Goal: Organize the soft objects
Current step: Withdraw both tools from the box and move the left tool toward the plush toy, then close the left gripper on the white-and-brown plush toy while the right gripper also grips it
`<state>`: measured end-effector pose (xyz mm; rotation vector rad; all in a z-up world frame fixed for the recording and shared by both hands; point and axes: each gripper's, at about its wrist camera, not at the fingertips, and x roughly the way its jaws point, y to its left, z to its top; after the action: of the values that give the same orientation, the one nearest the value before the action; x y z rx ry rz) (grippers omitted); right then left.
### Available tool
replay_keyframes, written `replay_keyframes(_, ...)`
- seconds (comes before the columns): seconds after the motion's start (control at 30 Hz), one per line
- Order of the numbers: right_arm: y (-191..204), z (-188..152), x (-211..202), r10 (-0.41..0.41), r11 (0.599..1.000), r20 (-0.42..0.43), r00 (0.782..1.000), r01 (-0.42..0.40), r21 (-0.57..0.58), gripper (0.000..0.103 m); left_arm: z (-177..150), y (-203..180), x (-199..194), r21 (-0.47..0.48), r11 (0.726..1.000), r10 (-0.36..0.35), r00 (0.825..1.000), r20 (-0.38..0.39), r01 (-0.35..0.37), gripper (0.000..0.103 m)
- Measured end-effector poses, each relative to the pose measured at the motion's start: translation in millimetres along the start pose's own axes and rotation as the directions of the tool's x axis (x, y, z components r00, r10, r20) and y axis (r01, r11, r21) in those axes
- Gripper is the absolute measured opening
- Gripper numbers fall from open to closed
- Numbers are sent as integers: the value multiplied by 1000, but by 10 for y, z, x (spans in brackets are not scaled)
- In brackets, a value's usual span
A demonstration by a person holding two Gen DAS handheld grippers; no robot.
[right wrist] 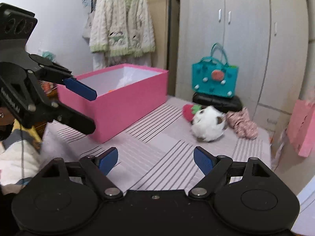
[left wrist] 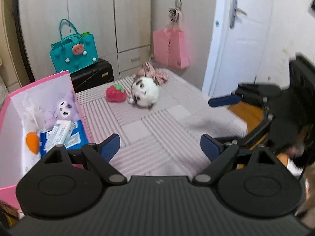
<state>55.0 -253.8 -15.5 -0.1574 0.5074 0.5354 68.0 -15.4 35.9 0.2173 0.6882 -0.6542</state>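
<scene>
Tool (left wrist: pixel 159 147) before round white plush (left wrist: pixel 145 92)

No legible text anywhere.

The white plush toy (left wrist: pixel 145 94) and red strawberry (left wrist: pixel 115 95) look fuzzy; the bed cover (left wrist: pixel 153 129) is ribbed matt cloth. The pink box (right wrist: pixel 126 102) seems smooth cardboard. Blue fingers (right wrist: pixel 203 162) look rubbery, finely textured.

teal tote bag (left wrist: pixel 73 54) on a black suitcase (left wrist: pixel 92 74); pink paper bag (left wrist: pixel 170 48) hanging by wardrobe (left wrist: pixel 88 15).
</scene>
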Motion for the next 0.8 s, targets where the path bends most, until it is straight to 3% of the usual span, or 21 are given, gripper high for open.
replay_keyframes(0.2,-273,-27,345,-53,997,-1,999,53,56,87,166,164,310,-130,991,-30,996,79,40,89)
replay_keyframes(0.4,-535,-56,743,-25,984,-54,998,34,175,87,210,58,638,-141,989,75,983,170,-51,89)
replay_keyframes(0.57,-576,-23,951,-117,985,-51,992,123,119,87,298,54,925,-171,985,56,985,166,-27,86)
replay_keyframes(0.8,-612,92,1187,-150,985,-33,988,152,80,87,521,186,1253,-215,976,69,982,174,-31,85)
